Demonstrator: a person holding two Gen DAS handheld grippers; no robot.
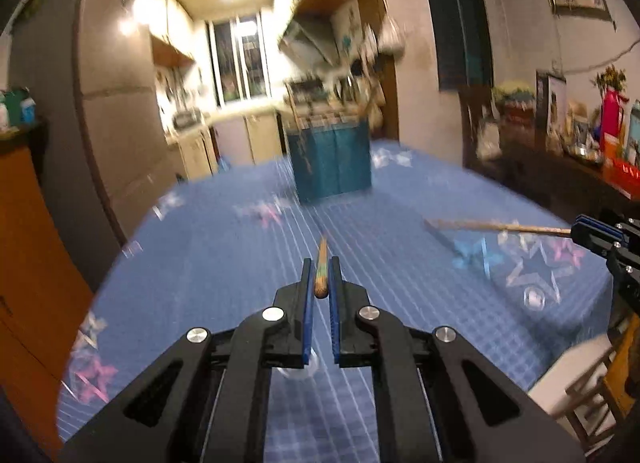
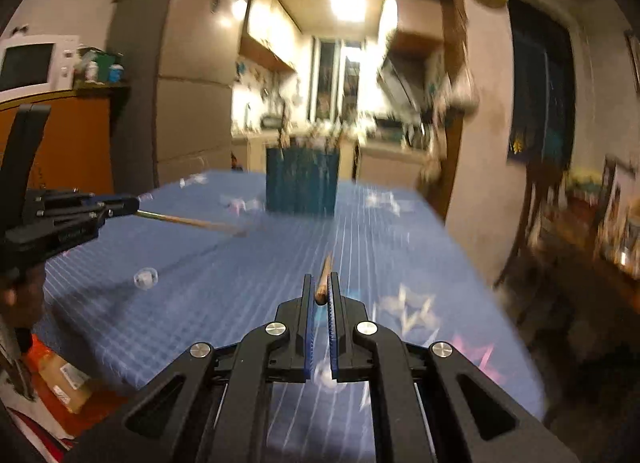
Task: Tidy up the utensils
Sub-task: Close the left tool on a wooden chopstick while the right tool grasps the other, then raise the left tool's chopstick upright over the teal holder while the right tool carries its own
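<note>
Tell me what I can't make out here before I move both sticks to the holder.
- Teal holder: motion blur in both views, contents unreadable.
- Left gripper: its stick's far tip is foreshortened.
- Right gripper: its stick's far end blurs in the left view.

Both views are taken from just behind the gripper fingers, low over the table (image 1: pixel 240 263), facing its far end and the kitchen beyond. The teal holder (image 1: pixel 332 159) is seen well ahead in each. The left view is set to the left; the right gripper (image 1: pixel 592 235) is caught at its right edge, the left gripper (image 2: pixel 120 205) at the other's left edge.
</note>
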